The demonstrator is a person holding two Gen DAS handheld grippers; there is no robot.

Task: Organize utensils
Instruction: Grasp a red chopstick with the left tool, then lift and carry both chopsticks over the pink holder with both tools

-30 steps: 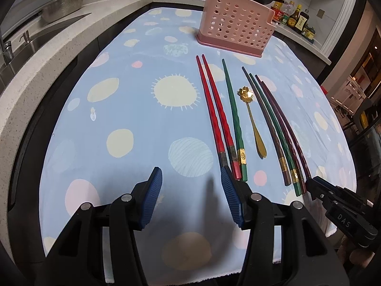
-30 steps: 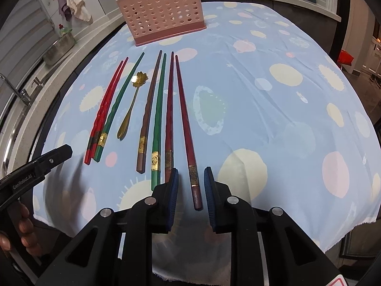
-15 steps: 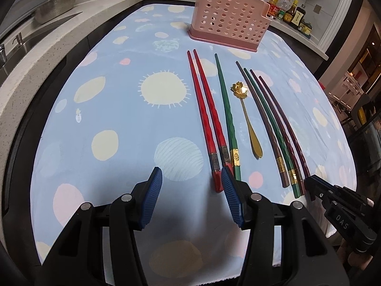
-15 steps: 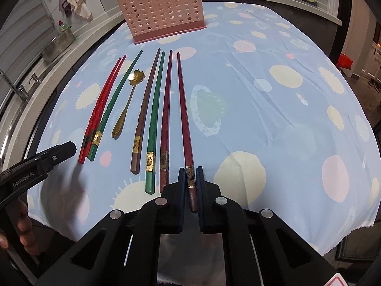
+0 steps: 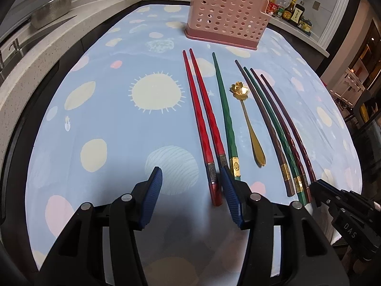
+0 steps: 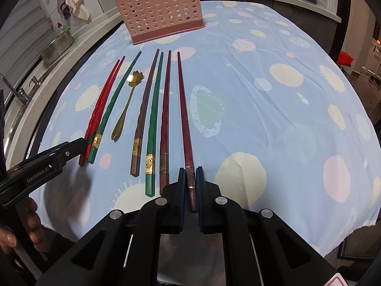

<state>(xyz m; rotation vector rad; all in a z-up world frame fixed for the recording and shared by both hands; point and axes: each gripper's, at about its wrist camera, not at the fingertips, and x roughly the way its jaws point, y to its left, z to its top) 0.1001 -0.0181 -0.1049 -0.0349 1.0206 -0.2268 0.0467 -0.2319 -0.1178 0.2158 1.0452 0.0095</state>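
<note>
Where ribbed blue pads (image 6: 182,190) pinch, faceted maroon chopstick (image 6: 183,109) tapers.

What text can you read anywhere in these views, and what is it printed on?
"GenRobot.AI": side of the left tongs.
"DAS": side of the right tongs.
Sauce bottles: labels too small to read.
Gold bands on the chopsticks: embossed marks, not legible.

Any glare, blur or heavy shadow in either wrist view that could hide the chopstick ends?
Left wrist view: sharp; glare only on the gold spoon bowl; soft shadow under the left gripper. Right wrist view: left gripper and its shadow slightly blurred; the dark red chopstick stays clear. Both views bend at the edges.
</note>
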